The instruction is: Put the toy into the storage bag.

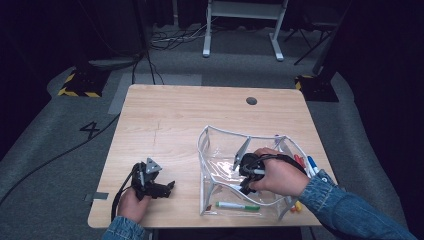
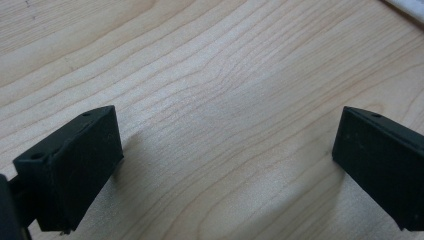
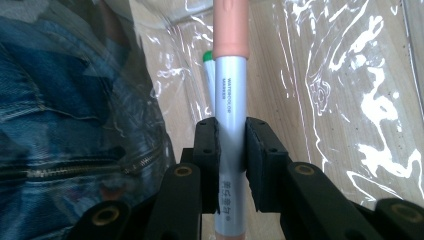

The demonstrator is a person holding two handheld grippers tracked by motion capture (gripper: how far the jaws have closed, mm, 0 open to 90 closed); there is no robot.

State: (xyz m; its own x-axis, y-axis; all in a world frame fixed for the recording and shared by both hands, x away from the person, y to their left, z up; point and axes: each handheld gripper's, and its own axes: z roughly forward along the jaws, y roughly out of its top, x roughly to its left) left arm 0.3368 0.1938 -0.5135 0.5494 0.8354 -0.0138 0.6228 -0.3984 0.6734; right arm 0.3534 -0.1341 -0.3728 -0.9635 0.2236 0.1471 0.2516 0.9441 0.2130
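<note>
A clear plastic pouch (image 1: pixel 210 137) with white trim lies open on the right half of the wooden table (image 1: pixel 165 120). My right gripper (image 1: pixel 247 175) reaches down into it. In the right gripper view its jaws (image 3: pixel 231 130) are shut on a grey marker with a peach cap (image 3: pixel 231 85), cap pointing away from me. A green-capped marker (image 1: pixel 238 205) lies inside the pouch near its front edge, and its cap (image 3: pixel 207 56) peeks out behind the held marker. My left gripper (image 1: pixel 167 187) rests low over bare wood at the front left, open (image 2: pixel 227 150) with nothing between its jaws.
Outside the pouch's right side lie a red marker (image 1: pixel 300 161) and a blue marker (image 1: pixel 313 164), with a yellow marker (image 1: pixel 297 206) near the front right corner. A dark round hole (image 1: pixel 251 100) sits near the table's far edge. A denim sleeve (image 3: pixel 55 100) shows through the plastic.
</note>
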